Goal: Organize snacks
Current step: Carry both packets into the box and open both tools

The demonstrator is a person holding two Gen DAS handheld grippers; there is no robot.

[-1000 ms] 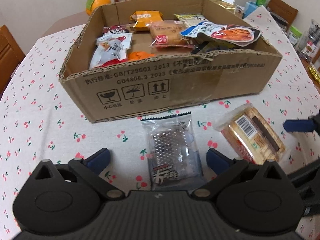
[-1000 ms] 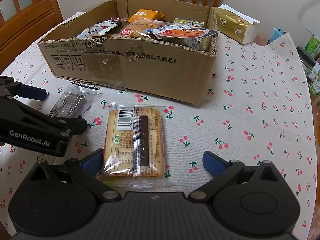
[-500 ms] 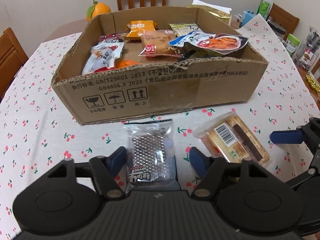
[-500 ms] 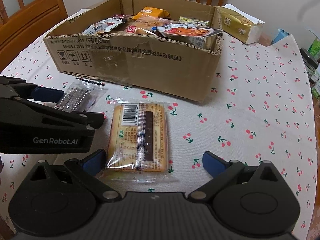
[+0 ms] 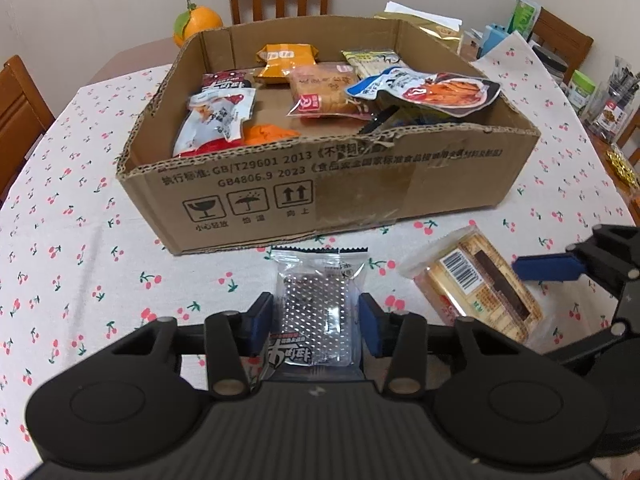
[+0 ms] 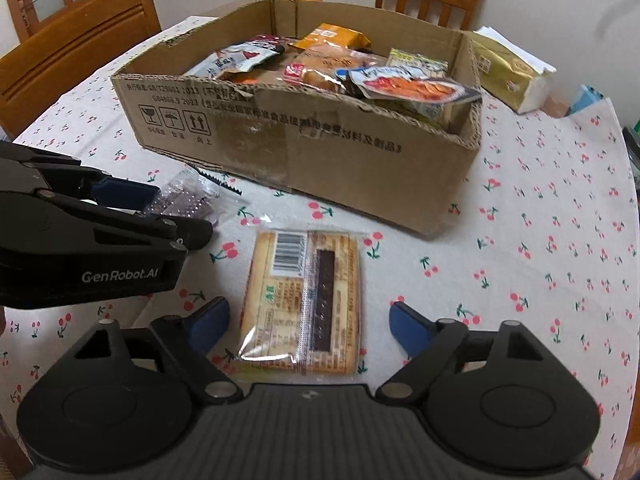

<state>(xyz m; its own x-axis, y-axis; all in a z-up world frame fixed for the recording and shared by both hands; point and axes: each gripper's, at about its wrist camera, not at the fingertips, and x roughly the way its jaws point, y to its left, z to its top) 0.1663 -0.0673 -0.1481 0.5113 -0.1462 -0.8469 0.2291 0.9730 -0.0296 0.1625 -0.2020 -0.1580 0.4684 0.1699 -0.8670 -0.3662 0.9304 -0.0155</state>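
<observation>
Two grippers at a box on a cherry-print tablecloth.
Left gripper pinches a clear packet; right gripper spreads wide around a biscuit pack lying before the box. Wooden chairs ring the table; an orange sits behind.

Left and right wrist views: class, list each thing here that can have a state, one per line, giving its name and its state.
left gripper: shut on the clear snack packet.
clear snack packet: sealed, gripped by both sides.
right gripper: open, straddling the biscuit pack.
biscuit pack: sealed, flat on the tablecloth, barcode up.
cardboard box: open-topped, upright, partly filled with snack packets.
orange: whole, behind the box.
</observation>
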